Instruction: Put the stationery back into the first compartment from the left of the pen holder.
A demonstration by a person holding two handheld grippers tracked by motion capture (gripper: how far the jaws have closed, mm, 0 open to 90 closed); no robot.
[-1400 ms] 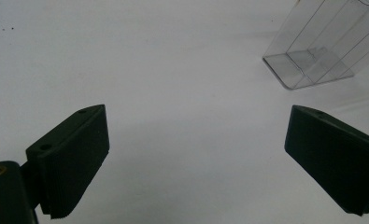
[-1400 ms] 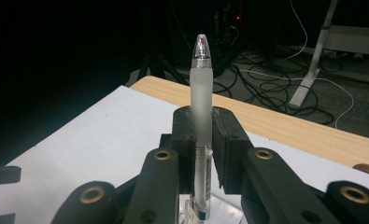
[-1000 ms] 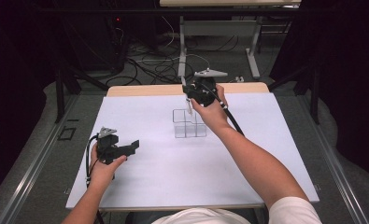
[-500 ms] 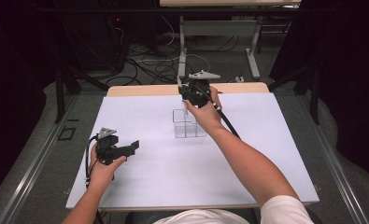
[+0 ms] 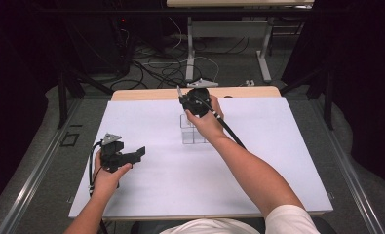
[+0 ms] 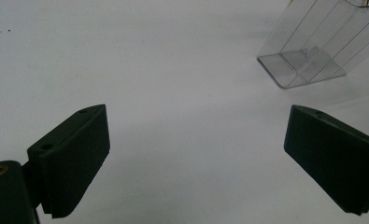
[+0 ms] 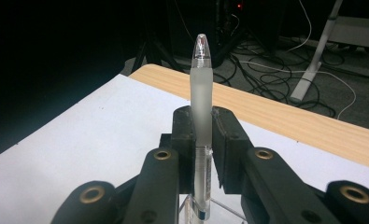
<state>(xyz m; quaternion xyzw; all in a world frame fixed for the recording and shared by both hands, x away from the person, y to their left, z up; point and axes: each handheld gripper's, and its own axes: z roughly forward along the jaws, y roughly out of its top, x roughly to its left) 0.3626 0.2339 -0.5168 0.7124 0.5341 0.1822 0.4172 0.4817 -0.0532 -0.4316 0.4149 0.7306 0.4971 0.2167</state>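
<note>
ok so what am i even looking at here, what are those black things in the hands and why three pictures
There is no robot here. A person sits at a table covered with a white sheet and holds a hand-operated two-jaw gripper in each hand.

The high view comes from a fixed camera above the person, looking forward and down. The other two pictures come from small cameras riding on the grippers, each looking along its own black jaws.

The left gripper rests low over the sheet; in the left gripper view its jaws stand wide apart with nothing between them.

The right gripper is raised above a clear plastic organizer box with compartments, which stands near the middle of the table. In the right gripper view its jaws are shut on a pen with a frosted cap, held upright, cap end up.
</note>
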